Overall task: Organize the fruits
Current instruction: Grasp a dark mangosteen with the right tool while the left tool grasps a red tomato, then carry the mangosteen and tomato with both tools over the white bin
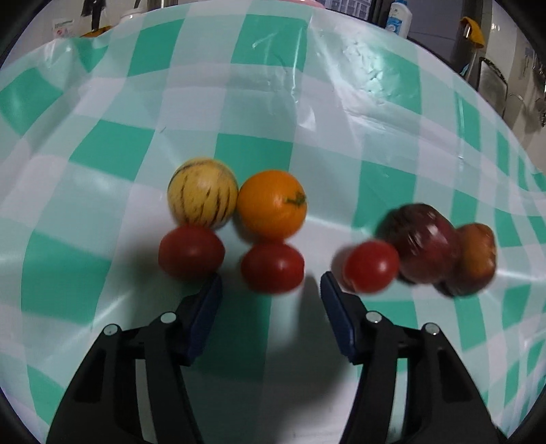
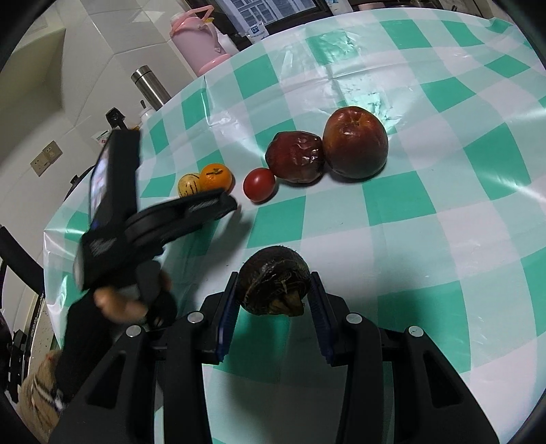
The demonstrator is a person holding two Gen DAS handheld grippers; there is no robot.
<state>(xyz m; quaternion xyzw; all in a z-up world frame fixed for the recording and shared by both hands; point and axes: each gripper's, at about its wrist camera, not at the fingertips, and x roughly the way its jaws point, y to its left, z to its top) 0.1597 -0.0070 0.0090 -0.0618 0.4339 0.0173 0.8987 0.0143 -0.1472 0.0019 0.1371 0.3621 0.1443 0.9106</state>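
On the green-and-white checked cloth (image 1: 259,102) a striped yellow fruit (image 1: 202,191) touches an orange (image 1: 272,204). Two tomatoes (image 1: 191,252) (image 1: 272,267) sit just in front of them. A third tomato (image 1: 371,265), a wrinkled dark red fruit (image 1: 423,244) and a reddish apple (image 1: 476,259) form a row to the right. My left gripper (image 1: 269,285) is open, its tips just short of the middle tomato, with nothing between them. My right gripper (image 2: 273,278) is shut on a dark brown round fruit (image 2: 273,283), nearer than the apple (image 2: 355,147) and the third tomato (image 2: 259,183).
In the right wrist view a hand holds the left gripper (image 2: 218,205) over the cloth's left side, hiding two tomatoes. A pink kettle (image 2: 199,41) and a steel flask (image 2: 150,85) stand beyond the table's far left edge. A white bottle (image 1: 399,18) stands at the back.
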